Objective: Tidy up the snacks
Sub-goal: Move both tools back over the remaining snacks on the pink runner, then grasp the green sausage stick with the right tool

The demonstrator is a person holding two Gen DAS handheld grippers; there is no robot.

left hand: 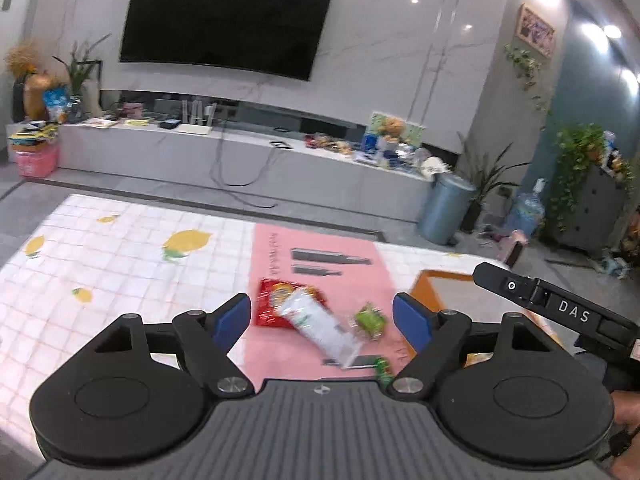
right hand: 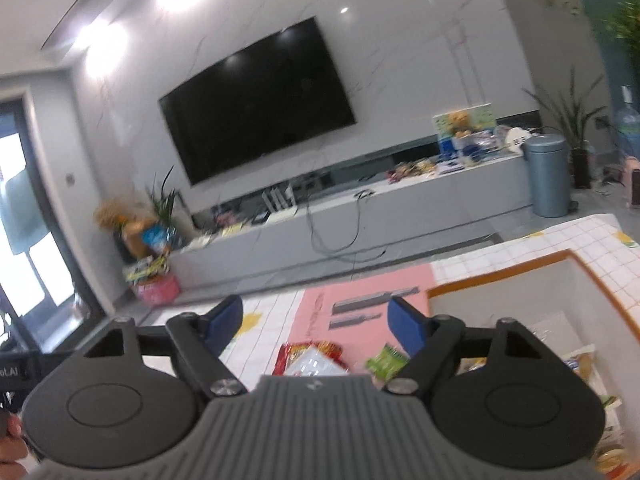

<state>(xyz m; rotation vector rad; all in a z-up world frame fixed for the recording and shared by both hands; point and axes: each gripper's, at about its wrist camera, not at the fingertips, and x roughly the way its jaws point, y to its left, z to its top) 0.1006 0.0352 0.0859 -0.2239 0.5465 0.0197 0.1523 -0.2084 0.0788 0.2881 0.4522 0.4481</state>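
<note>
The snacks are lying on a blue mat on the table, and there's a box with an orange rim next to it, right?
Not quite. The mat under the snacks is pink, not blue; the left wrist view shows it clearly. The rest is right: the red bag, the white packet and the green packet lie on it, and the box with the orange rim sits beside it.

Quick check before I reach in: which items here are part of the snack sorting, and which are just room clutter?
Job items:
red snack bag
white packet
green packet
orange-rimmed bin, some snacks already inside
left gripper and right gripper, both open and empty

Lying about:
TV
blue trash can
pink basket
potted plants
</note>
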